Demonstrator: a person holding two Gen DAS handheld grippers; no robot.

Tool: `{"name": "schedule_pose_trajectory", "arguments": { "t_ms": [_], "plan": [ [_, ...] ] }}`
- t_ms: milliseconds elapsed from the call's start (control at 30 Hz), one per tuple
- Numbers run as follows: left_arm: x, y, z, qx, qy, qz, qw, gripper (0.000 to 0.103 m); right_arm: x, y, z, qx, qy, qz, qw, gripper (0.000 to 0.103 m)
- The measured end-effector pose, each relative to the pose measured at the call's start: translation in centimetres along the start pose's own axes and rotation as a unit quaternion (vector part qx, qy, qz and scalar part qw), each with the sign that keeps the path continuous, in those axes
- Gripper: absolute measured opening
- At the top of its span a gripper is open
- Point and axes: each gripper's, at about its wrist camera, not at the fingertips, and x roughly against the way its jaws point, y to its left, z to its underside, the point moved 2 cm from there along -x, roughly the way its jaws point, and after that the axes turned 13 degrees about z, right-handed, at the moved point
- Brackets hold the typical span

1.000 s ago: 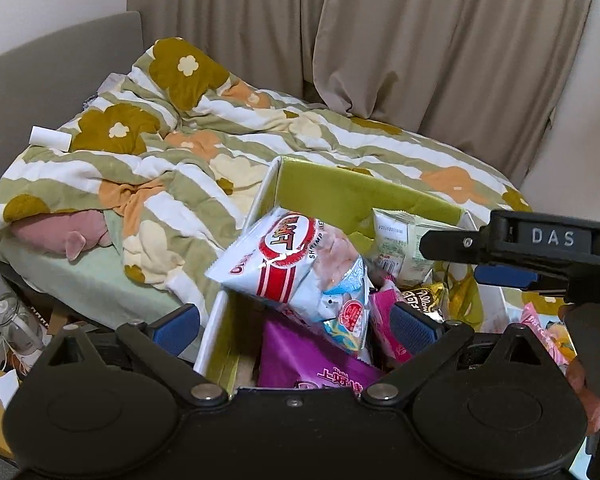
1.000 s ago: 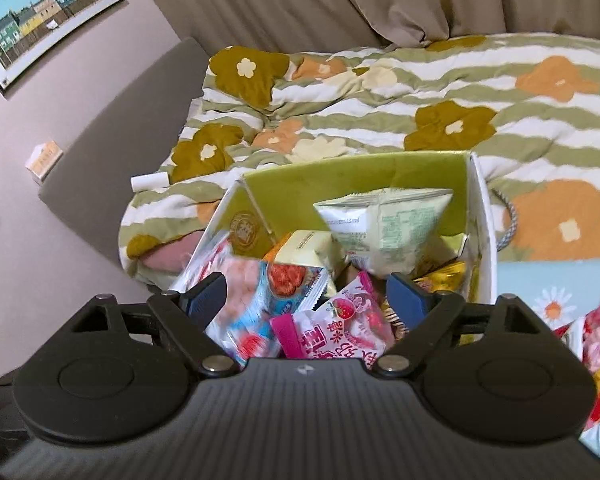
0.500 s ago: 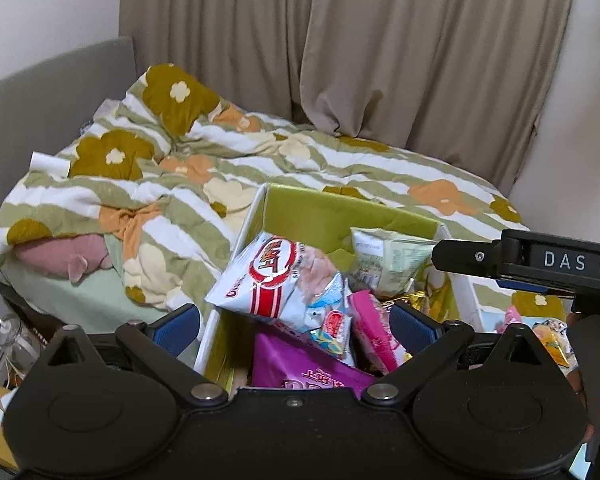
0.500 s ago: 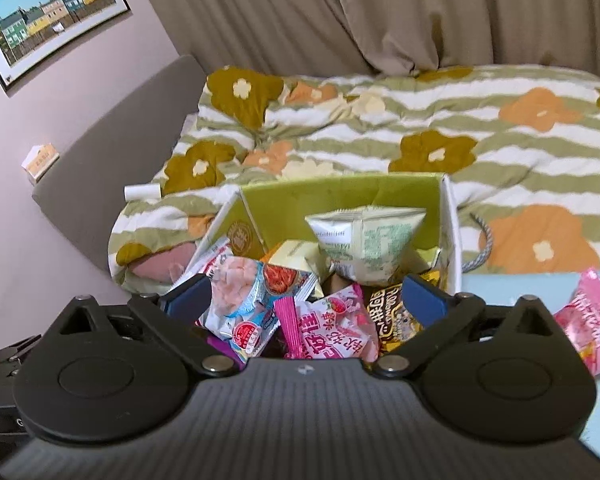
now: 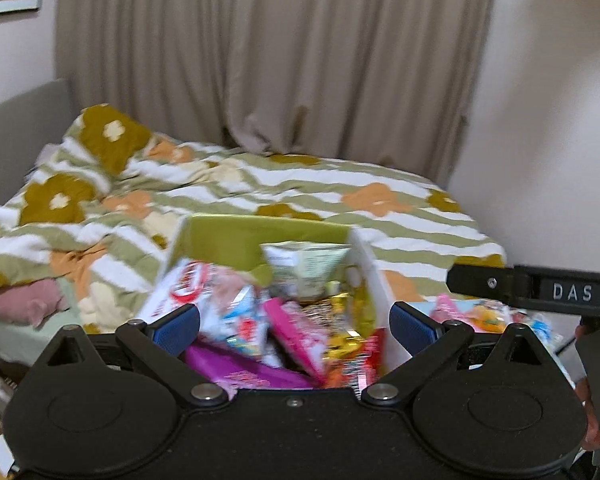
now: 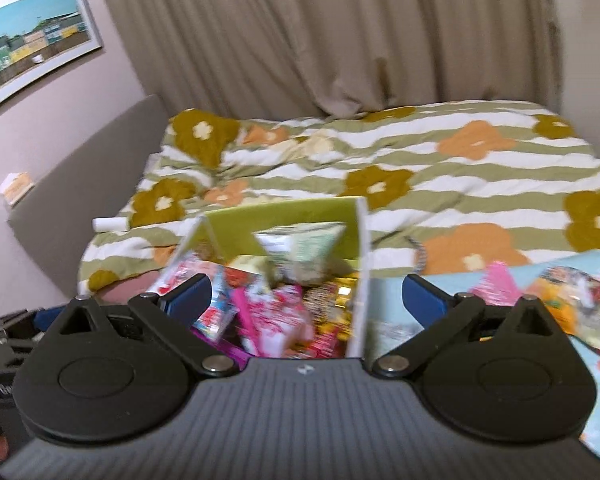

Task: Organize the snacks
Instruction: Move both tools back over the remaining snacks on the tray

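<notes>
You hold both the left gripper [image 5: 294, 326] and right gripper [image 6: 306, 298] wide apart and empty above the packed snack box [image 5: 260, 236], probably because loose packets [image 6: 556, 292] wait just beside it.

Green-lined box [image 5: 236, 236], flower-striped duvet [image 6: 460, 160]

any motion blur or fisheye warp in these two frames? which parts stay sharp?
Left wrist view: snack box and packets smeared by motion blur, left tongs crisp, curtain soft, its edges bowed. Right wrist view: blur heavier on the snacks and loose packets at right, right tongs sharp, picture frame visibly curved.
</notes>
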Motion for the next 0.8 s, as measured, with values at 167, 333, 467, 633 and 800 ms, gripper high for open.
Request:
{"name": "schedule_pose_trajectory", "arguments": {
  "t_ms": [167,333,467,633,800],
  "plan": [
    [-1.4,-2.7,-0.4,-0.017,0.005,0.04,0.999,0.102,2.0,-4.0,0.7,-0.015,-0.01,0.05,0.999,0.103],
    [-3.6,-6.1,-0.8,-0.041,0.013,0.068,0.9968,0.102,3.4,-8.8,1.0,-0.031,-0.021,0.09,0.995,0.103],
    [-5.7,-8.9,-0.9,-0.057,0.021,0.081,0.9949,0.102,3.5,-12.8,0.8,-0.033,-0.026,0.108,0.993,0.103],
    [-9.9,-12.4,-1.0,-0.079,0.048,0.101,0.9907,0.102,2.3,-17.5,0.0,-0.019,-0.015,0.11,0.994,0.103],
    [-15.3,-15.2,-0.3,-0.135,0.102,0.104,0.9801,0.102,-0.6,-21.8,-1.0,0.005,0.016,0.109,0.994,0.103]
  ]
}}
